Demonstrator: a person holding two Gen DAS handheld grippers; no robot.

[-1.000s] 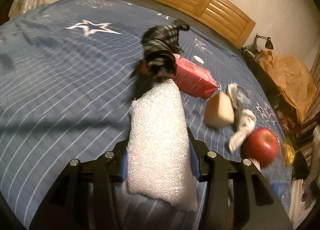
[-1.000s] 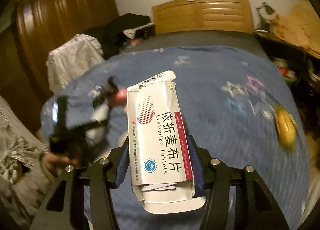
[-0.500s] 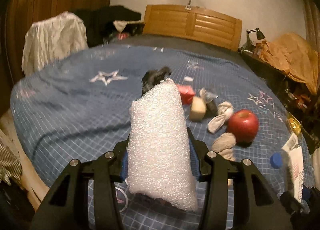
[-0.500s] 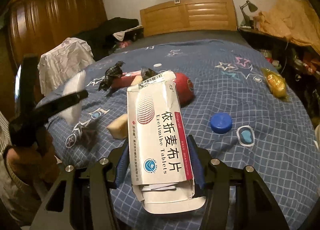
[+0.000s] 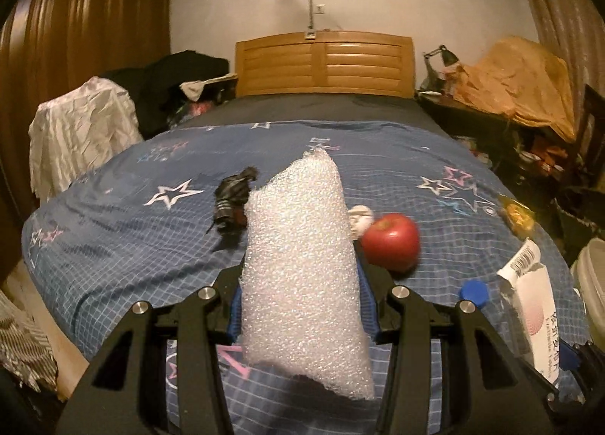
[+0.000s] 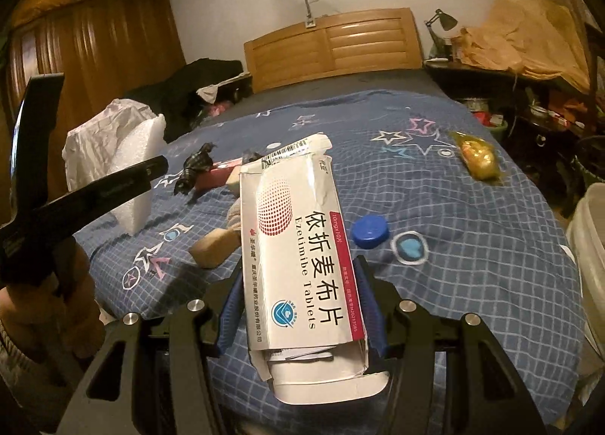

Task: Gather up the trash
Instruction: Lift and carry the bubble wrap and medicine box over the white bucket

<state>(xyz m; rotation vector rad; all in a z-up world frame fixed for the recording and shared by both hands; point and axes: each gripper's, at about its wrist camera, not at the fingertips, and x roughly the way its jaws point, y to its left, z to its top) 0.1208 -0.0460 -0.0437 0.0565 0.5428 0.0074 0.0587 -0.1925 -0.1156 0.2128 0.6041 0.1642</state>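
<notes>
Two hand-held grippers above a blue star-print bed (image 5: 124, 246), each carrying one piece of trash.

Left gripper (image 5: 300, 306): clamped on one white foam sheet (image 5: 302, 264), pebbled, tall, torn along its top edge, held upright between the blue pads; right gripper (image 6: 300, 316): clamped on one tablet box (image 6: 298, 246), white card with a red dot pattern and a red side stripe, both end flaps torn open, leaflets showing at the near end. On the bedspread: one red apple (image 5: 391, 242); one blue bottle cap (image 6: 369, 231); one dark plaid cloth scrap (image 6: 194, 168); one tan block (image 6: 213, 247); one yellow wrapped item (image 6: 477, 159); one pale tub rim (image 6: 588, 246) at the right edge, beside the bed.
</notes>
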